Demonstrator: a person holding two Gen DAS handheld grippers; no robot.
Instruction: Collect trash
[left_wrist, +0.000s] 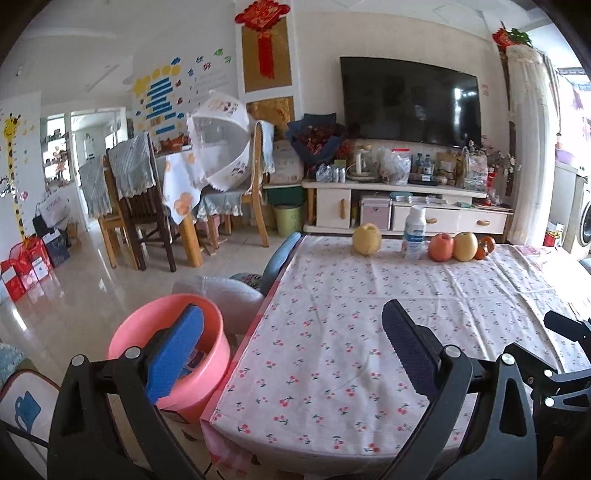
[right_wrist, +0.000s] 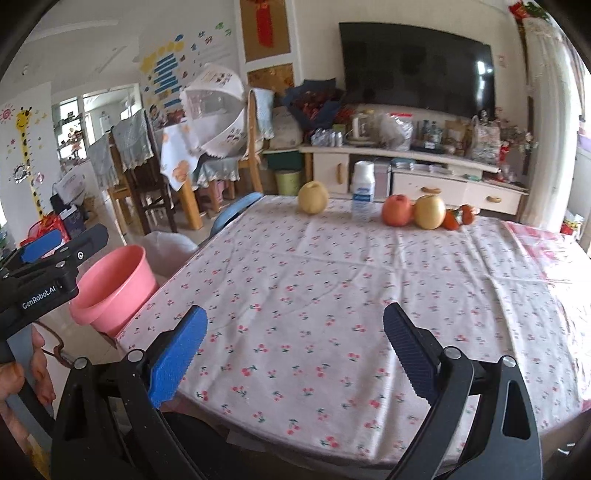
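The left gripper (left_wrist: 291, 354) and right gripper (right_wrist: 295, 354) both hold their jaws wide and empty above the desk (right_wrist: 332, 280). The plastic bottle (right_wrist: 363, 192), probably the trash, stands at the far edge among fruit; the pink bucket (right_wrist: 114, 284) waits beside the desk to receive it.

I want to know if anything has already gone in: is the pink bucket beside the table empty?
Not empty. The left wrist view looks into the pink bucket and shows something bluish lying inside, partly hidden by a gripper finger; what it is cannot be told.
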